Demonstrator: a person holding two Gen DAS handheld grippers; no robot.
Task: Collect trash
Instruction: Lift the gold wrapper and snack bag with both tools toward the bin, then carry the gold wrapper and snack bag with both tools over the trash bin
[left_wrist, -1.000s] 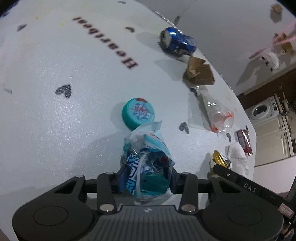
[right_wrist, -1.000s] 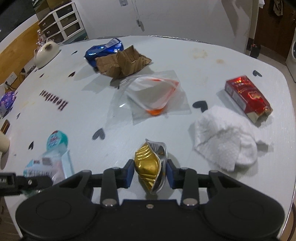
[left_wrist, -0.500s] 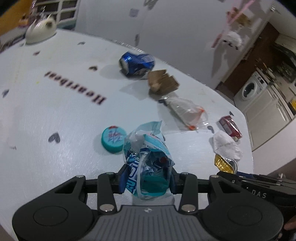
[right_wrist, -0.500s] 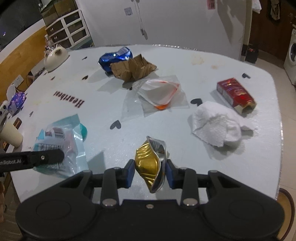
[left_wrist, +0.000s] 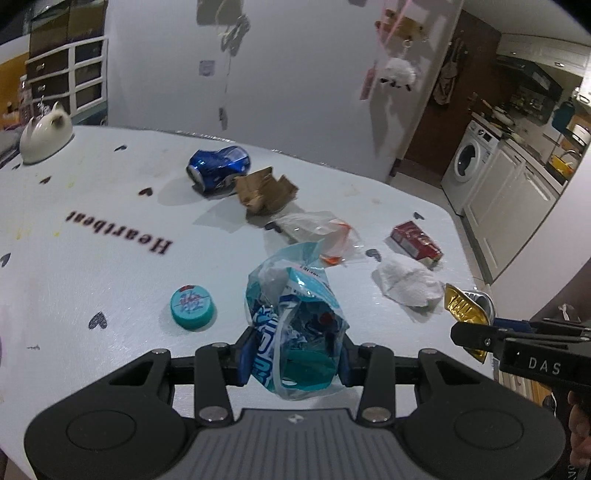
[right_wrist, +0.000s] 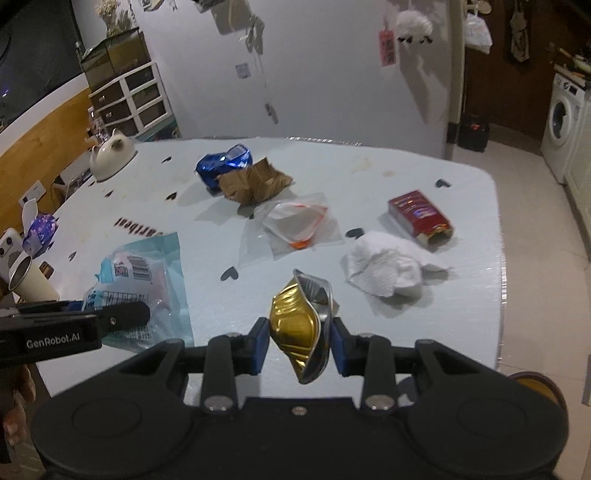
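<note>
My left gripper is shut on a crumpled blue and teal plastic wrapper, held above the white table. The same wrapper shows at the left of the right wrist view. My right gripper is shut on a crushed gold foil cup, also lifted off the table; the cup appears at the right edge of the left wrist view. Still lying on the table are a crushed blue can, torn brown cardboard, a clear plastic bag, a red box, a white tissue and a teal lid.
A white cat-shaped teapot stands at the table's far left. A paper cup and a purple wrapped item sit at the left edge. A washing machine and cabinets lie beyond the right edge.
Both grippers have risen and drawn back from the table with their loads. The left one has rolled, so the table now looks level. More of the room shows.
</note>
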